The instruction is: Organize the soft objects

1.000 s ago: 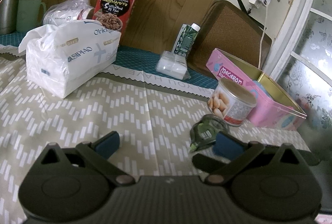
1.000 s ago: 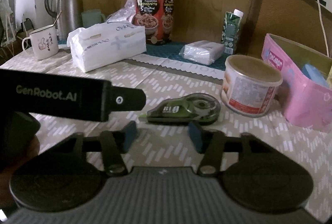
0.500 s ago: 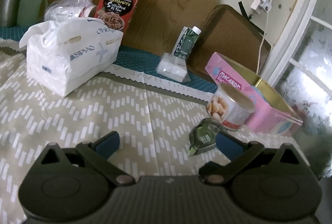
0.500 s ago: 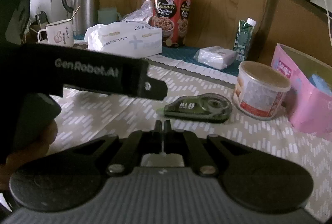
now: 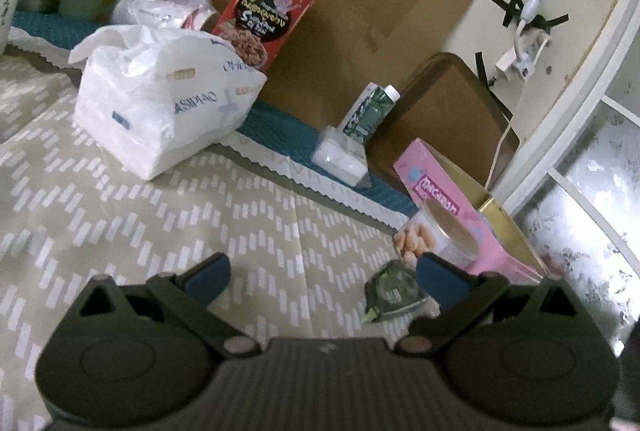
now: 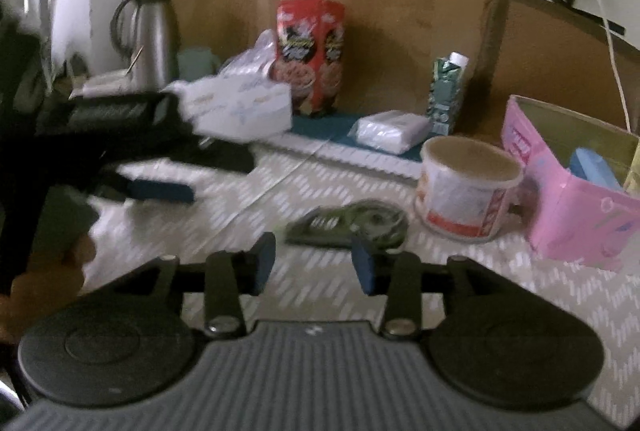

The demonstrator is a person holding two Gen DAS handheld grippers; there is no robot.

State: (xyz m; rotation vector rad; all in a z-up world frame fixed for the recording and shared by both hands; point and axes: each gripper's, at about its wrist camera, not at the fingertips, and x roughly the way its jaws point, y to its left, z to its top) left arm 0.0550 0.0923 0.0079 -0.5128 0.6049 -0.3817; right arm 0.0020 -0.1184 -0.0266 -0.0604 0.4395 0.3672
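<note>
"SIPIAO" in blue, upside down, on the white tissue pack [image 5: 168,107], "macaron" in white letters, tilted, on the pink tin [image 5: 444,191], lettering on the red snack box [image 5: 266,13] and the green carton [image 5: 370,109] too blurred to read

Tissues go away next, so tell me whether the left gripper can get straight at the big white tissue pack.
Probably yes. The left gripper stands open and empty, and only bare patterned tablecloth lies between it and the tissue pack, ahead to its left. The green correction tape sits off by its other finger.
</note>
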